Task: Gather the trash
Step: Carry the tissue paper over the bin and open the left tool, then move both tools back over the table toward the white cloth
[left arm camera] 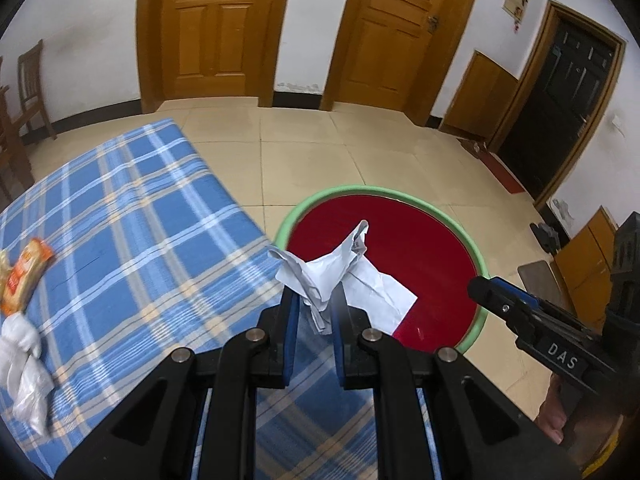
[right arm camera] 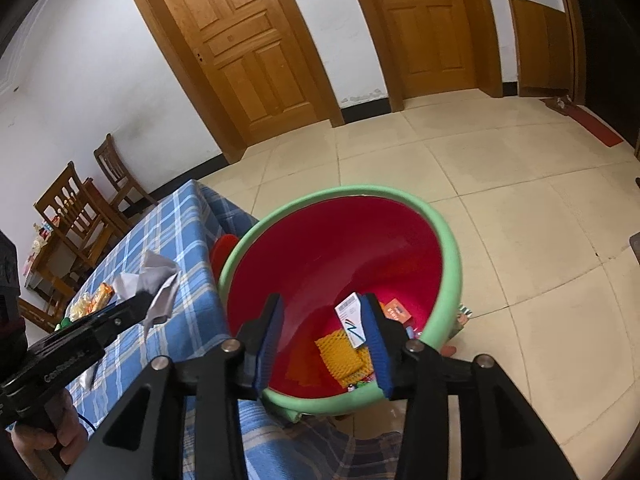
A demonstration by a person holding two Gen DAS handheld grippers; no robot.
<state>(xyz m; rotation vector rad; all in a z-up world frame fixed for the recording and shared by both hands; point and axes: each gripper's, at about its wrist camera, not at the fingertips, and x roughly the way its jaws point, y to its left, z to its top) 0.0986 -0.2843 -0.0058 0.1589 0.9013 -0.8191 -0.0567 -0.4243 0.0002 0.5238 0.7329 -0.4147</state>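
My left gripper [left arm camera: 314, 304] is shut on a crumpled white paper [left arm camera: 340, 272] and holds it above the table edge, next to the red bin with a green rim [left arm camera: 400, 248]. From the right wrist view the left gripper [right arm camera: 140, 300] shows with the paper [right arm camera: 158, 284] over the blue plaid tablecloth [right arm camera: 180, 248]. My right gripper [right arm camera: 324, 320] is open above the bin [right arm camera: 344, 192]. A small white box [right arm camera: 352, 320] hangs against its right finger [right arm camera: 374, 340]. Orange foam netting [right arm camera: 344, 356] and cartons lie in the bin. The right gripper [left arm camera: 492, 292] shows at the right of the left wrist view.
On the plaid tablecloth [left arm camera: 120, 220] lie an orange snack packet [left arm camera: 24, 276] and a white plastic bag [left arm camera: 24, 364]. Wooden chairs [right arm camera: 80, 208] stand beyond the table. Tiled floor [right arm camera: 500, 200] and wooden doors [left arm camera: 212, 24] lie behind the bin.
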